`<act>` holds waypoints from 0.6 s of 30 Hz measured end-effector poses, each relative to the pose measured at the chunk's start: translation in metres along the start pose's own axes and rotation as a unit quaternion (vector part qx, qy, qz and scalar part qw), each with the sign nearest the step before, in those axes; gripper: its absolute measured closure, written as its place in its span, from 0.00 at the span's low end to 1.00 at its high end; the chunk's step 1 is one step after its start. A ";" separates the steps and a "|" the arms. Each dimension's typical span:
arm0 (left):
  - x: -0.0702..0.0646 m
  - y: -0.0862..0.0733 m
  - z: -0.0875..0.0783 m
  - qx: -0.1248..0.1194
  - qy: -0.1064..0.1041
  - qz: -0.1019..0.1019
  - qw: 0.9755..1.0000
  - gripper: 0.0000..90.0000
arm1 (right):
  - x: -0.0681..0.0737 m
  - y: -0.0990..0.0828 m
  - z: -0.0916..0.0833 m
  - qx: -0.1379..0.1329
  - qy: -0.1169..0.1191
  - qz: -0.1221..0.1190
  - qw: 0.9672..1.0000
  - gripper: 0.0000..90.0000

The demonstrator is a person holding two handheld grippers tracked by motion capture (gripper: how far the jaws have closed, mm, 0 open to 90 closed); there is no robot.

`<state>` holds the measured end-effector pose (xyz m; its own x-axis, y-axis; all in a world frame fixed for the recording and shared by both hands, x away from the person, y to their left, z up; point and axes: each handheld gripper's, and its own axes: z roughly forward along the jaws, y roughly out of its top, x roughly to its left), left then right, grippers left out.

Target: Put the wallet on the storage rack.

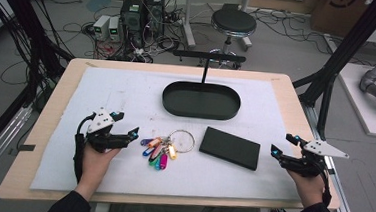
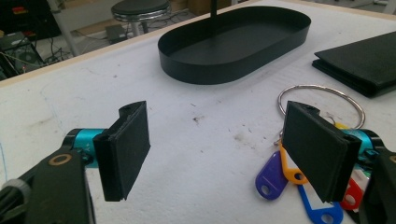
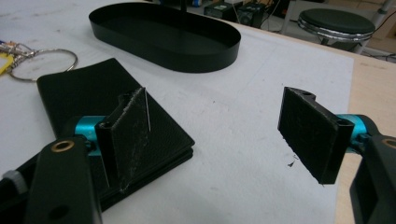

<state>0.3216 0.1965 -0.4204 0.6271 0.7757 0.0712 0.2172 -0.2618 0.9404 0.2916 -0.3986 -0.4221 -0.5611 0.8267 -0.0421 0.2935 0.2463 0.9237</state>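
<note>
- On the table (image 1: pixel 49 126), a white mat (image 1: pixel 127 89) covers most of the wooden top, and everything sits on that mat.
- At the far middle lies a black oval tray (image 1: pixel 201 100), with a thin black post rising from its far side to a short crossbar.
- Near the middle, a bunch of keys (image 1: pixel 160 151) lies flat: coloured plastic tags in purple, blue, orange, yellow, green, pink and red, fanned out from a big metal ring (image 1: pixel 182 139) that points toward the tray.
- Just right of the keys, but not touching them, lies a flat black wallet (image 1: pixel 230 148), closed, its long side slanting a little.
- The left hand-held gripper (image 1: pixel 126 126) is held at the near left, just beside the keys, with its jaws spread wide and nothing between them. In the left gripper view (image 2: pixel 217 151) the right-hand jaw stands in front of the tags, with the ring showing past it; whether it touches them I cannot tell.
- The right hand-held gripper (image 1: pixel 283 145) is held at the near right edge of the mat, right of the wallet, jaws likewise wide apart and empty. In the right gripper view (image 3: pixel 215 140) its left-hand jaw overlaps the wallet's near corner.
- Beyond the table stand a round black stool (image 1: pixel 233 23) and a tangle of cables and boxes on the floor.
</note>
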 end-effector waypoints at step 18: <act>-0.001 0.001 0.003 0.006 0.007 -0.003 1.000 0.26 | 0.021 0.002 0.008 0.030 0.077 -0.053 0.995 0.29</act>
<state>0.3239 0.1939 -0.4208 0.6156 0.7850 0.0694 0.2310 -0.2640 0.9365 0.2866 -0.3771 -0.4239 -0.7015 0.7087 -0.0757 0.2695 0.3620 0.8924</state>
